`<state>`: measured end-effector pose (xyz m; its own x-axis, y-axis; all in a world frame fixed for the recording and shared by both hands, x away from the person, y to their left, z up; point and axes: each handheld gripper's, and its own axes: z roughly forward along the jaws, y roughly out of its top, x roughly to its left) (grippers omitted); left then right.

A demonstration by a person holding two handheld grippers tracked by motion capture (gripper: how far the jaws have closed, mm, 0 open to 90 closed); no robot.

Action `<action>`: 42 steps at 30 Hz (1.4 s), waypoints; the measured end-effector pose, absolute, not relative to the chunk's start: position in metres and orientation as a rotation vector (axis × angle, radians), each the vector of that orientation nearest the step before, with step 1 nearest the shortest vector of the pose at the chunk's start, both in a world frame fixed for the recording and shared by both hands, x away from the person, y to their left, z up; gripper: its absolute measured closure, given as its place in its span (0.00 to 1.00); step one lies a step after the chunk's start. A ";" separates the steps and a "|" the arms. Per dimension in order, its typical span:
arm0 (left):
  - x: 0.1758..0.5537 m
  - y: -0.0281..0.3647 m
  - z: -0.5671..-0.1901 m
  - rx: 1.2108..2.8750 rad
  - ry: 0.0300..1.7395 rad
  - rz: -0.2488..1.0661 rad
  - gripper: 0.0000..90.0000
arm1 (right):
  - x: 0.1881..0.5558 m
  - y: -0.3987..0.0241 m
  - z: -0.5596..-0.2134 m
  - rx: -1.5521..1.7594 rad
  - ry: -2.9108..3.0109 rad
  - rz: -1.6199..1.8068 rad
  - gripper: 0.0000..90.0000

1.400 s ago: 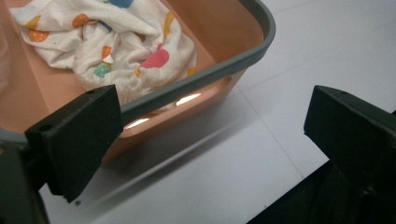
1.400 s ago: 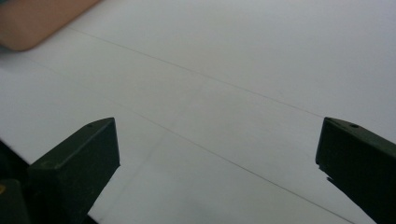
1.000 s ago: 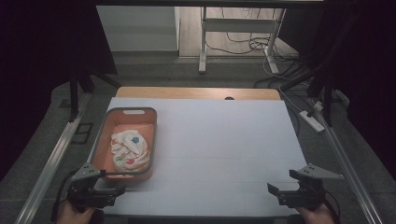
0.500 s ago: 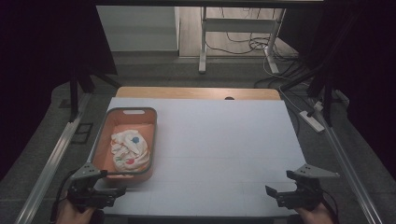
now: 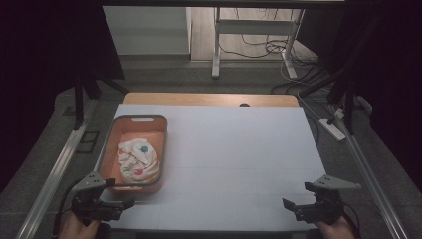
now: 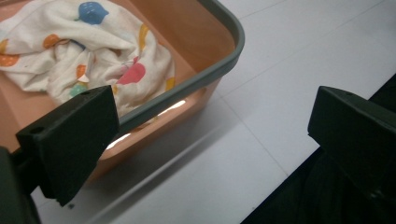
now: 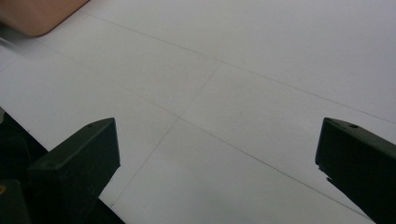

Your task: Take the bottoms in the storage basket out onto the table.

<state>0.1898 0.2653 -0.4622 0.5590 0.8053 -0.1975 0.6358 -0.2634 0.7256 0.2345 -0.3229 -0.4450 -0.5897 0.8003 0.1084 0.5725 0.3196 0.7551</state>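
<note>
Lying crumpled in the bin (image 5: 110,145), the cloth (image 5: 139,160) sits just beyond the left gripper (image 5: 118,204); both grippers gape empty, the right gripper (image 5: 291,205) well apart, its far jaw cut off.

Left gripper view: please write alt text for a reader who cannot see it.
An orange basket with a grey rim holds a crumpled white cloth with coloured prints. It stands on a white table, its near corner just beyond the open left gripper.
</note>
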 end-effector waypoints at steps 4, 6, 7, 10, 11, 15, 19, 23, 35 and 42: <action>0.192 0.266 -0.464 2.004 1.155 0.246 0.02 | 0.235 -0.322 -0.445 1.229 2.311 1.133 0.00; 0.192 0.266 -0.463 2.004 1.157 0.248 0.02 | 0.235 -0.322 -0.445 1.225 2.314 1.128 0.00; 0.193 0.266 -0.461 1.987 1.155 0.246 0.03 | 0.235 -0.321 -0.445 1.228 2.313 1.120 0.00; 0.193 0.267 -0.459 1.967 1.151 0.244 0.03 | 0.235 -0.321 -0.445 1.223 2.317 1.116 0.00; 0.194 0.266 -0.458 1.963 1.146 0.250 0.03 | 0.235 -0.321 -0.445 1.219 2.321 1.112 0.00; 0.197 0.263 -0.452 1.969 1.131 0.273 0.03 | 0.235 -0.319 -0.446 1.211 2.334 1.094 0.00; 0.201 0.260 -0.451 1.979 1.123 0.240 0.03 | 0.235 -0.318 -0.446 1.202 2.338 1.089 0.00; 0.205 0.259 -0.451 1.985 1.136 0.234 0.02 | 0.235 -0.318 -0.446 1.202 2.340 1.085 0.00; 0.216 0.257 -0.450 1.974 1.159 0.212 0.01 | 0.235 -0.318 -0.446 1.201 2.341 1.092 0.00; 0.225 0.258 -0.447 1.963 1.181 0.201 0.01 | 0.235 -0.318 -0.446 1.202 2.342 1.094 0.00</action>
<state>0.2253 0.2581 -0.4474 0.5478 0.7957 -0.2586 0.6651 -0.2266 0.7115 0.2349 -0.3182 -0.4461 -0.6100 0.7882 0.0813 0.5683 0.3637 0.7381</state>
